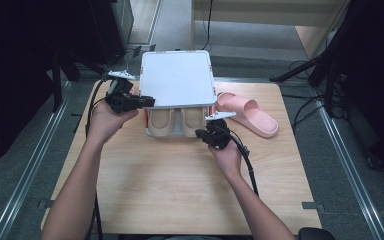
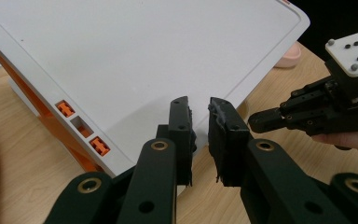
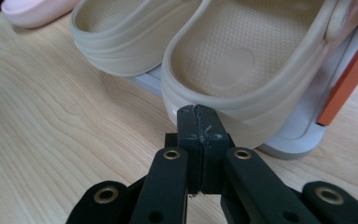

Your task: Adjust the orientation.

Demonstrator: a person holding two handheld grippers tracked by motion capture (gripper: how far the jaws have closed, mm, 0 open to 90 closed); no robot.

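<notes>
A small rack with a white top plate [image 1: 177, 77] and orange sides [image 3: 349, 79] stands at the table's far middle. Two beige clogs [image 1: 161, 120] [image 1: 192, 119] sit side by side on its lower shelf [image 3: 303, 126]. My left gripper [image 1: 150, 101] is at the top plate's front left corner; its jaws stand a narrow gap apart over the plate's edge [image 2: 135, 93], holding nothing. My right gripper [image 3: 198, 112] is shut, its tips touching the heel rim of one clog [image 3: 242, 51], with the other clog [image 3: 121, 37] beside it.
A pink slipper [image 1: 247, 112] lies on the wooden table [image 1: 180, 185] right of the rack, close to the right gripper [image 2: 256, 122]. Dark stands and cables sit on the floor around the table.
</notes>
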